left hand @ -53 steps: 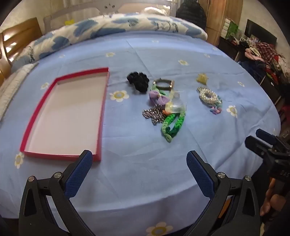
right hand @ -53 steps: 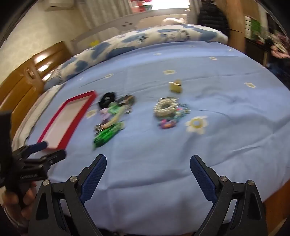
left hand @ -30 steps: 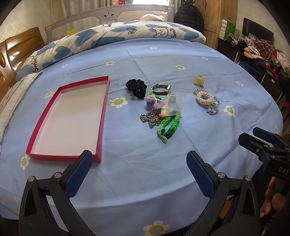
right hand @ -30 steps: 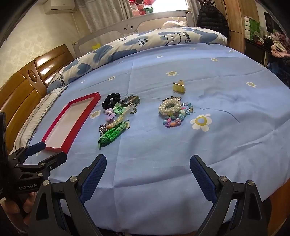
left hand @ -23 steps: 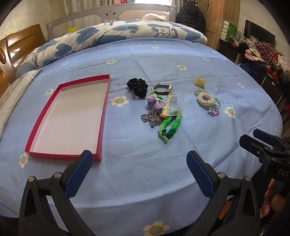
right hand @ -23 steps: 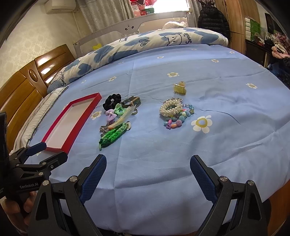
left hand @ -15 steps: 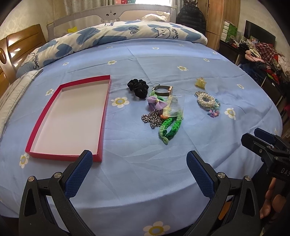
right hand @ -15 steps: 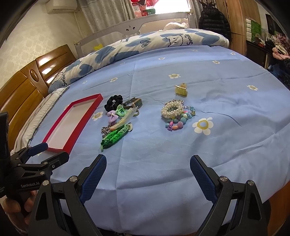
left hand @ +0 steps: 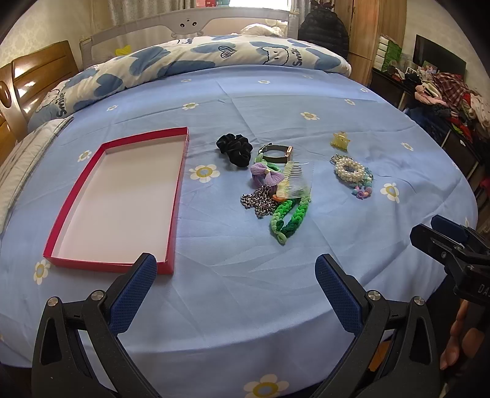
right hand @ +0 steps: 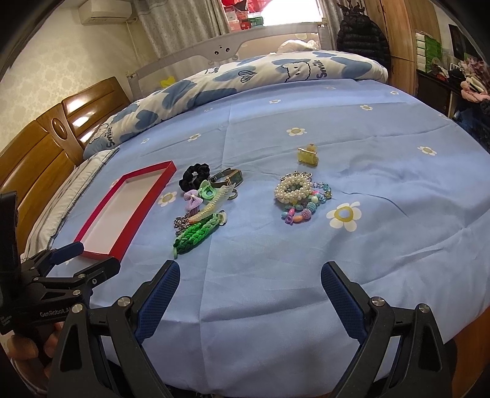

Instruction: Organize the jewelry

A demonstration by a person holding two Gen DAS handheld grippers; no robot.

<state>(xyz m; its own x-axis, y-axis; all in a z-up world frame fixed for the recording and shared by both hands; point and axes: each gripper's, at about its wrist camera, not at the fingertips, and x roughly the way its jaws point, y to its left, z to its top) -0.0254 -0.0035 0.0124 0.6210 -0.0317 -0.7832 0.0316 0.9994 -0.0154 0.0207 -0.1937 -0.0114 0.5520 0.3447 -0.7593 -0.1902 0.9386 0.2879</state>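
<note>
A shallow red box [left hand: 176, 196] [right hand: 130, 232] with a white inside lies on the blue flowered sheet, left of a heap of jewelry. The heap holds a black scrunchie [left hand: 235, 149] [right hand: 194, 176], a dark bangle [left hand: 275, 154], a purple bow [left hand: 265, 177], a silver chain [left hand: 258, 200], a comb [left hand: 295, 183] and a green braided band [left hand: 289, 219] [right hand: 196, 234]. Further right lie a pearl bracelet [left hand: 349, 168] [right hand: 292, 189], coloured beads [right hand: 301, 211] and a yellow claw clip [left hand: 340, 141] [right hand: 307, 156]. My left gripper [left hand: 235, 290] and right gripper [right hand: 249, 294] both hover open near the bed's front edge, holding nothing.
A blue-and-white quilt [left hand: 196, 67] lies along the far side, before a grey bed rail [left hand: 196, 26]. A wooden headboard [right hand: 39, 147] stands at the left. A dark shelf with piled clothes [left hand: 444, 95] is at the right. A hand [left hand: 456, 339] holds the right gripper.
Both grippers have drifted slightly, so the jewelry and box sit a little differently in view. Both stay open and nothing on the bed has moved.
</note>
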